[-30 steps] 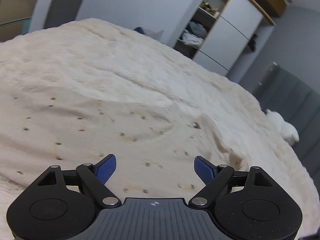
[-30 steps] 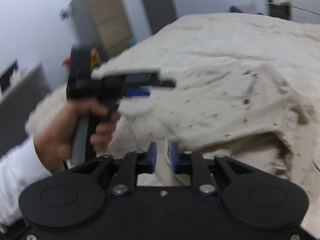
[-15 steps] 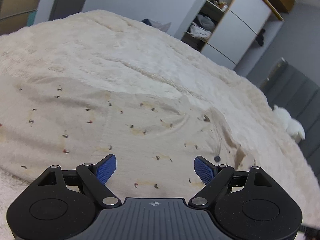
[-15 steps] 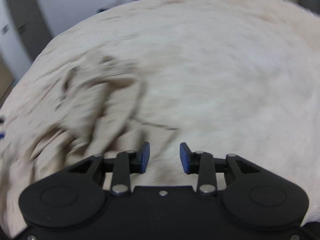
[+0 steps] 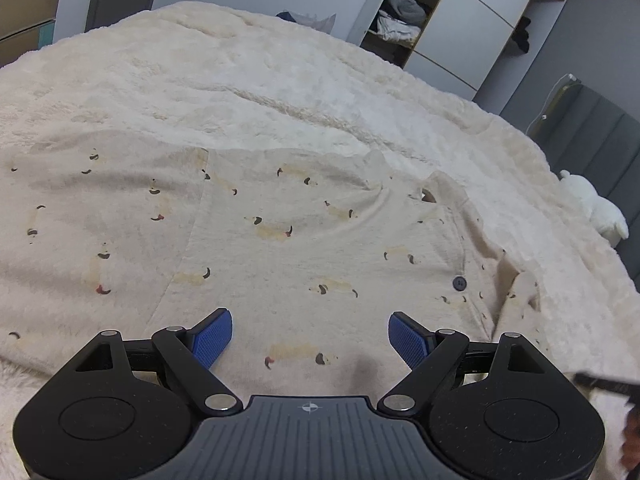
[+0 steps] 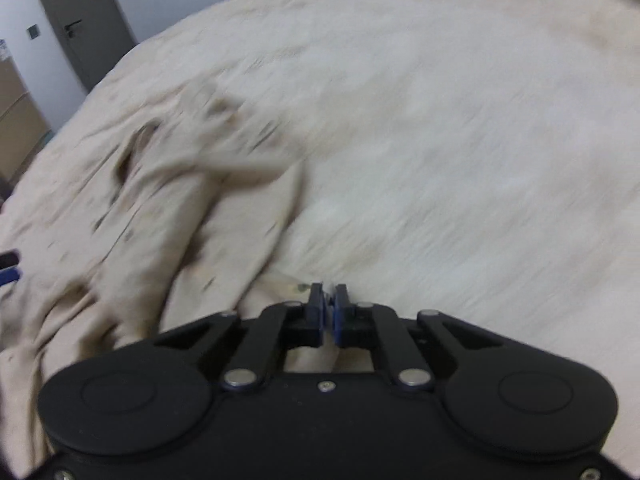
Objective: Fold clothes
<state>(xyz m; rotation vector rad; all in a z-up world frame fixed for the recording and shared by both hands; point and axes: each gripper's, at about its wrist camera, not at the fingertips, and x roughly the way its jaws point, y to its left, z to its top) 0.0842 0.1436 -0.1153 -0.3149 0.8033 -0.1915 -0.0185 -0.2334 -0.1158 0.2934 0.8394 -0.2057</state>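
A home bedroom: a bed (image 5: pixel 280 80) under a fluffy cream blanket, a wardrobe (image 5: pixel 472 28) (shelves of clothes), a door (image 6: pixel 80 20).

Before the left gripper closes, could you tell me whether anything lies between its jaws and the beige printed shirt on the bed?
Nothing visible does. The left gripper hangs open directly over the beige dog-print button shirt, which lies spread on the cream fluffy blanket.
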